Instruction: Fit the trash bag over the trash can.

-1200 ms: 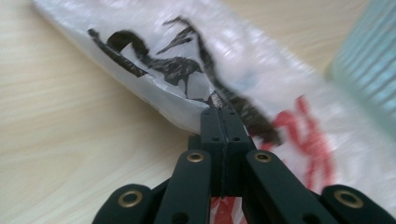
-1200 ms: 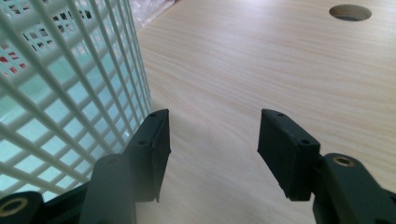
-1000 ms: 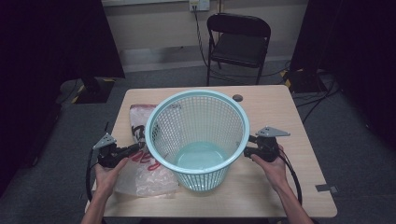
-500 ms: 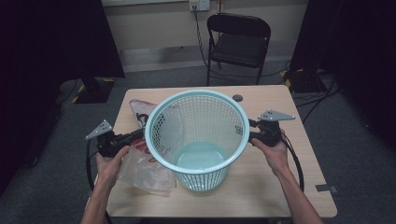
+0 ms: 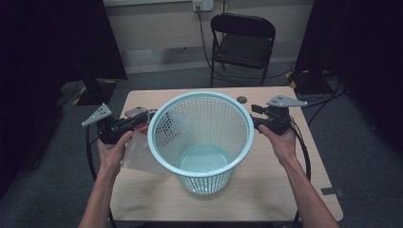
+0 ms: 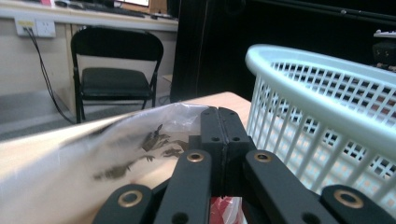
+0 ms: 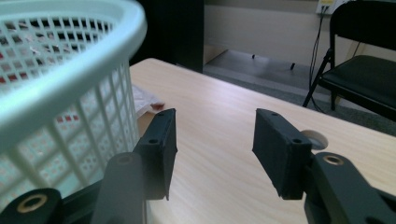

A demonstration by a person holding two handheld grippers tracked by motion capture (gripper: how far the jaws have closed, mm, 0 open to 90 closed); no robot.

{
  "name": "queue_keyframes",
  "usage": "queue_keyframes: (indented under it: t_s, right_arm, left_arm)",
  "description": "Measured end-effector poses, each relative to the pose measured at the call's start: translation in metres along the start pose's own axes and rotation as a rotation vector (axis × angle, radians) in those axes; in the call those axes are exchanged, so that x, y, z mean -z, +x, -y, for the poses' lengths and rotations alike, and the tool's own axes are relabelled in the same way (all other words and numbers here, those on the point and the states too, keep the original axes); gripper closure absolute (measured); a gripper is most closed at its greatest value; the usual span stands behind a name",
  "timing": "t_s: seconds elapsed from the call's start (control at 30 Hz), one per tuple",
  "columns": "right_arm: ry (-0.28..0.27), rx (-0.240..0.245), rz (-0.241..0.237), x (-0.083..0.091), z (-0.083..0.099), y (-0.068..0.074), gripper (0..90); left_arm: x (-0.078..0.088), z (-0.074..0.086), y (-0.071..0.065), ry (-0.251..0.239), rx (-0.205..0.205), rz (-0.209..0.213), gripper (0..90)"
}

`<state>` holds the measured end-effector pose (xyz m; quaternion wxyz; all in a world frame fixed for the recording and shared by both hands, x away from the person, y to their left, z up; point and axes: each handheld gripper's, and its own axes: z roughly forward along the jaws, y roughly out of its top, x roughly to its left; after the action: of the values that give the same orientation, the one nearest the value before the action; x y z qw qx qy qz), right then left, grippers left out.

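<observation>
A pale turquoise mesh basket [image 5: 223,128] stands upright in the middle of the wooden table [image 5: 266,190]. My left gripper [image 5: 142,119] is at the basket's left side, shut on a clear plastic bag [image 5: 138,152] with red contents, which hangs from it down to the table. In the left gripper view the jaws [image 6: 223,116] are pressed together, the bag [image 6: 93,154] bunched around them and the basket [image 6: 327,107] close on the right. My right gripper [image 5: 255,118] hovers at the basket's right rim. Its jaws [image 7: 212,140] have just been closing but stand open with nothing between them, beside the basket [image 7: 60,79].
A black folding chair [image 5: 242,40] stands on the floor behind the table. A small dark round thing [image 5: 242,99] lies on the table near its far edge, just beyond the right gripper. Cables trail from both grippers over the table's sides.
Both hands have risen with their grippers. The bag, flat on the table before, has come up at one end with the left gripper. The basket has not moved.
</observation>
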<state>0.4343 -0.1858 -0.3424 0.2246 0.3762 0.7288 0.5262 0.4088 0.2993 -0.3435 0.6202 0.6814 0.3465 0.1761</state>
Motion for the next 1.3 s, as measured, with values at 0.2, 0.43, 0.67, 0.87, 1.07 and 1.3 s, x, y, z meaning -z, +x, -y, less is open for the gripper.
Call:
queue_keyframes:
  t_s: [0.2, 0.43, 0.67, 0.87, 1.07, 1.3]
  right_arm:
    - [-0.034, 0.010, 0.014, 0.009, -0.026, -0.004, 48.0]
    - [-0.110, 0.066, -0.001, 0.022, -0.059, 0.009, 45.8]
    - [-0.124, 0.127, -0.070, 0.011, -0.088, 0.041, 38.4]
    - [-0.124, 0.154, -0.123, 0.000, -0.107, 0.064, 30.9]
    - [-0.133, 0.181, -0.197, -0.012, -0.125, 0.097, 22.8]
    - [-0.138, 0.206, -0.308, -0.036, -0.138, 0.140, 18.9]
  left_arm:
    - [0.014, -0.035, 0.004, -0.079, -0.024, -0.021, 90.0]
    - [0.022, -0.059, -0.006, -0.142, -0.057, -0.012, 90.0]
    - [0.022, -0.079, -0.018, -0.196, -0.059, 0.034, 90.0]
    - [0.015, -0.103, -0.037, -0.226, -0.088, 0.086, 90.0]
    - [0.006, -0.127, -0.058, -0.252, -0.113, 0.131, 90.0]
    - [-0.016, -0.143, -0.076, -0.259, -0.133, 0.145, 90.0]
